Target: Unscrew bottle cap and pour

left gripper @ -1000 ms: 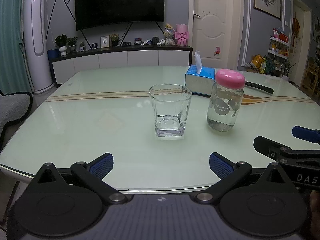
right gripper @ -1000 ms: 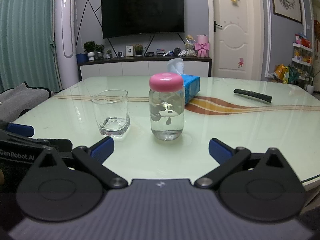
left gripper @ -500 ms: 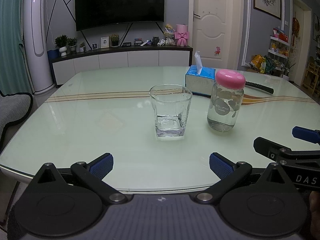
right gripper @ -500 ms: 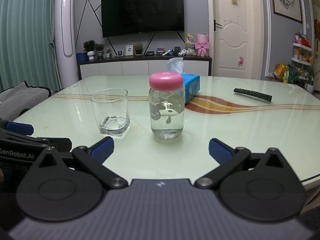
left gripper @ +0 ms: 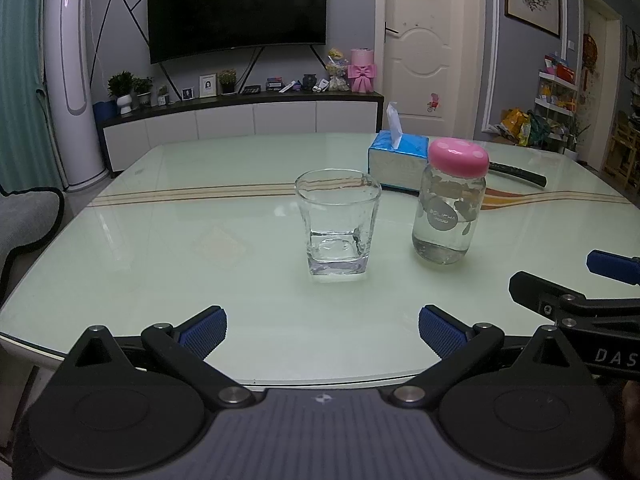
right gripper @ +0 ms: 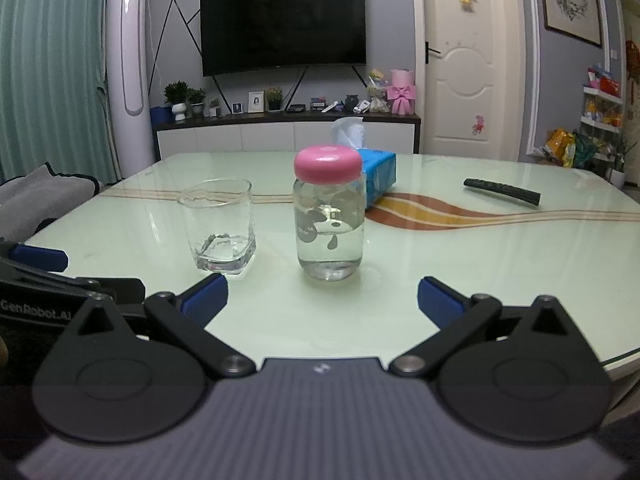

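The bottle [right gripper: 329, 224] is seen upright on the table [right gripper: 480, 264], ahead of the right gripper [right gripper: 322, 300] and roughly centred between its spread fingers, with a strip of bare table between. From the left wrist view the bottle [left gripper: 450, 208] is placed ahead and to the right of the left gripper [left gripper: 322, 332], well apart from it. The glass [left gripper: 338, 226] is set just left of the bottle, not touching, and is lined up nearly straight ahead of the left gripper.

Both grippers are held low at the near table edge, level and pointed forward across the table, side by side. Each is released, its jaws wide apart and nothing between them. The right gripper's fingers are seen at the right edge of the left wrist view, the left gripper's at the left edge of the right wrist view.

The bottle is clear glass, short and rounded, printed with grey shapes and a round label; a little clear liquid is seen in it. It is closed by a pink domed cap [right gripper: 328, 163]. The glass is a clear tumbler with a thick base.

Behind the bottle a blue tissue box [right gripper: 378, 174] is seen, and to the right a black remote [right gripper: 502, 191].
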A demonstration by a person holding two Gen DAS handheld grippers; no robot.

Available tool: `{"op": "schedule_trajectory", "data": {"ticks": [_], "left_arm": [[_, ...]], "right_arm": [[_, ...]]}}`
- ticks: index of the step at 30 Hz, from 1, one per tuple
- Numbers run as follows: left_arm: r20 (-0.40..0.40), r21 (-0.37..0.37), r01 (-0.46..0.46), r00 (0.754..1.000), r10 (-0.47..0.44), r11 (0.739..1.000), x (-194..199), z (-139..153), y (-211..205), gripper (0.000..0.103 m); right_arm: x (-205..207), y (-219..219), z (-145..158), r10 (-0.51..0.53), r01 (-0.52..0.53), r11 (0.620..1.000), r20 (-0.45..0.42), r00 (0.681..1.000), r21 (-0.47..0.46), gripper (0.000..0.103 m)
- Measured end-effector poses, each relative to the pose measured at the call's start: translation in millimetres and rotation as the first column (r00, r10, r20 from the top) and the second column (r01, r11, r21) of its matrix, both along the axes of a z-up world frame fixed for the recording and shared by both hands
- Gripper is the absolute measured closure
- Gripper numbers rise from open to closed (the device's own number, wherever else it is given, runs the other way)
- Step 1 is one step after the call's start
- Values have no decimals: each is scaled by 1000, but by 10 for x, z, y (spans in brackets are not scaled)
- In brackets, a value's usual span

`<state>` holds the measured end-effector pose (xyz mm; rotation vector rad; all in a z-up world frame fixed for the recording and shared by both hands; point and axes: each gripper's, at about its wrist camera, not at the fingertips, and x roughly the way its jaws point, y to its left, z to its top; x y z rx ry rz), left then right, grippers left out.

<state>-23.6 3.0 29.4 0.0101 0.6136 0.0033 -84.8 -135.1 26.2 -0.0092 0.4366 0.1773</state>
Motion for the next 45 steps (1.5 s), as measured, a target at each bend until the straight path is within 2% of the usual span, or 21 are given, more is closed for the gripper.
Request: {"op": "schedule_trajectory", "data": {"ticks": [14, 33, 39, 45], "left_arm": [[34, -1, 38, 999, -38, 999, 186, -78, -102, 0], [75, -3, 33, 997, -33, 999, 971, -349, -138, 0], [86, -9, 25, 996, -25, 1000, 1153, -392, -142, 0], [94, -11, 22, 995, -21, 1000, 1311, -417, -129, 8]], "right_arm": [[7, -114, 54, -30, 29, 999, 25, 999, 22, 0], [102, -164, 15, -41, 42, 997, -13, 999, 62, 0], [109, -107, -10, -22, 22, 999, -6, 1000, 43, 0], [125, -98, -27, -21, 21, 999, -14, 1000, 41, 0]]}}
